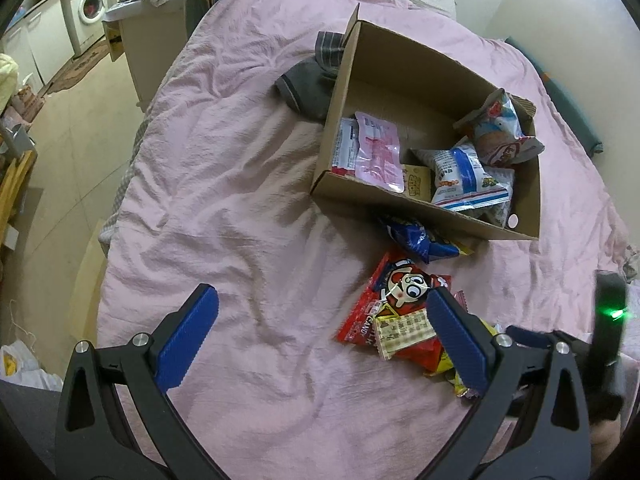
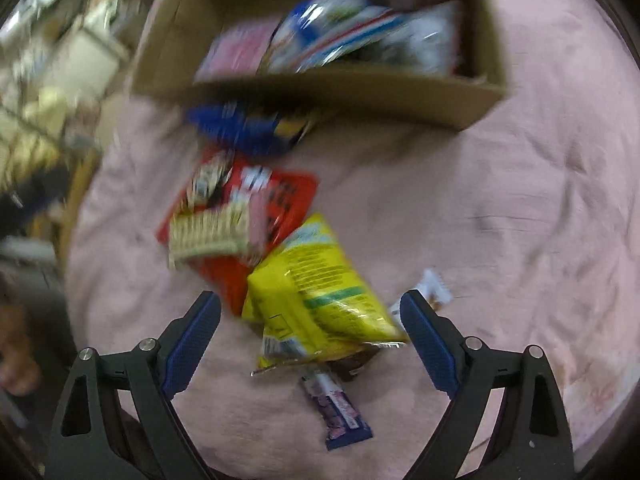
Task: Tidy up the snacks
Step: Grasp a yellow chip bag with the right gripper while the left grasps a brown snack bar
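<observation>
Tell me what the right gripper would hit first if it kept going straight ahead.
Most likely the yellow bag, which lies between the open jaws of the right gripper. The view is blurred, so depth is uncertain.

- the right wrist view is smeared by motion; print on the red candy pack [image 2: 276, 208] and the blue bag [image 2: 248, 130] cannot be read.
- the cardboard box [image 2: 320, 92] there is cut off by the top edge, its contents a blur.
- in the left wrist view the blue bag [image 1: 416, 238] lies partly hidden under the box's near wall [image 1: 404, 208].
- the yellow packet [image 1: 448, 364] is mostly hidden behind a blue pad [image 1: 456, 340] of the left hand-held gripper.
- a grey garment [image 1: 308, 88] is partly hidden behind the box.
- a purple bar [image 2: 336, 412] lies partly under the yellow packet [image 2: 316, 296].
</observation>
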Available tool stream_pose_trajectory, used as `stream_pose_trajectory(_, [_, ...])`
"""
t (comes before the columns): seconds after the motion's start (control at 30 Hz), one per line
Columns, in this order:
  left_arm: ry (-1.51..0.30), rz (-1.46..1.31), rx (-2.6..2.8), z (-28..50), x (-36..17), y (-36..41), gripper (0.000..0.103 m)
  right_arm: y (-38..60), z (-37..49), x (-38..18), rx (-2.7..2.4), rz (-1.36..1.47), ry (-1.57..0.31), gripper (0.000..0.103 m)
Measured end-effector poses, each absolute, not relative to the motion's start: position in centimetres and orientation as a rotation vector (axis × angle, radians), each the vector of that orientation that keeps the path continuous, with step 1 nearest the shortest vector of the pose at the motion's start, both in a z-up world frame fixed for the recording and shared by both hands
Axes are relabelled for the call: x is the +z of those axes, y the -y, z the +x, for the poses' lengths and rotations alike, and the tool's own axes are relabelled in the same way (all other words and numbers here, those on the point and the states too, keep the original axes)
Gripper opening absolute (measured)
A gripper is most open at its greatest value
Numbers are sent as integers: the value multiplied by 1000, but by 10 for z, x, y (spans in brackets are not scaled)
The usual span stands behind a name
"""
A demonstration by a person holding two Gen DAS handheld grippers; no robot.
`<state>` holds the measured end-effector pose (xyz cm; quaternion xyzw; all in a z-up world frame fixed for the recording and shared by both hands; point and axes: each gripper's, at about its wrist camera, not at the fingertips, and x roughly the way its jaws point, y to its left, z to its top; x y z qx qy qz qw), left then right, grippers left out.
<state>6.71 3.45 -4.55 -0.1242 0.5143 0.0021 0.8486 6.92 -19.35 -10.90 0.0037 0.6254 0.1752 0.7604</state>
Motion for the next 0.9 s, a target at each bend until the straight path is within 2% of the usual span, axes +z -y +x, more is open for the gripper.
stream_pose_trajectory(0.13, [-1090,-278,15,66,-47,-40,103,169,70,-120,394,-138,-1377,93])
stream_pose_trajectory(0.17, [-1093,-283,17,66,-47,-42,103,166,70,-121,400,-155,-1374,85])
stream_pose_trajectory(0.2, [-1095,-287,18,66,-48,-43,103,164,69,-121,403,-172,-1369,73])
stream_pose_trajectory(0.37, [-1098,-297,19,66,-48,-46,103,173,63,-112,438,-156,-1345,59])
stream_pose_trajectory(0.63, [-1105,-276,1,68,-49,-39,103,223,54,-86,440,22,-1292,57])
stream_pose_trajectory(0.9, [-1112,-175,-53,74,-50,-17,102,275,60,-41,393,327,-1061,57])
